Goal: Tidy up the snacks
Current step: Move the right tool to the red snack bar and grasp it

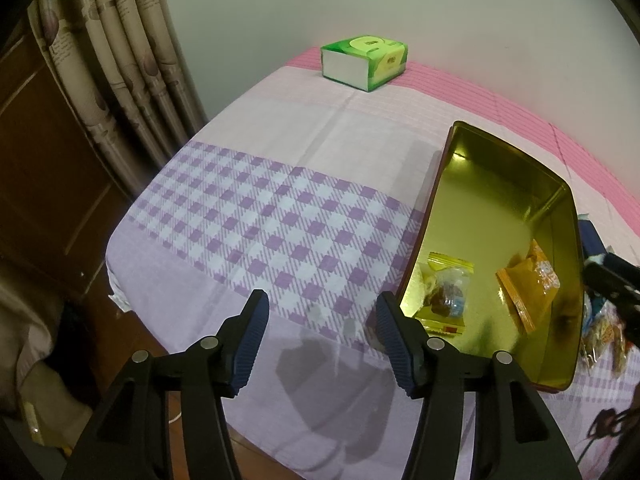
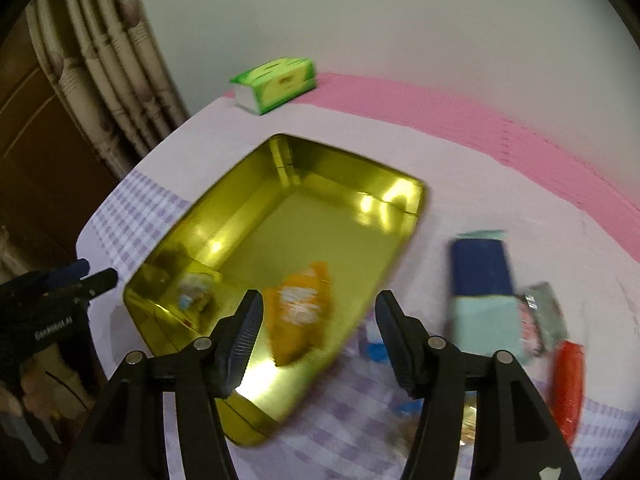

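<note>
Both grippers' jaws spread, empty: left gripper (image 1: 320, 312), right gripper (image 2: 318, 312) above orange packet (image 2: 300, 312); print unreadable.

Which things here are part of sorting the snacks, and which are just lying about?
Part of the job:
- gold tin
- orange packet in the tin
- clear yellow-edged packet in the tin
- blue and teal pack beside the tin
- red packet beside the tin

Lying about:
- green tissue box
- curtain

Black left gripper (image 1: 320, 334) and right gripper (image 2: 318, 334), ribbed blue pads, silver screws.
</note>
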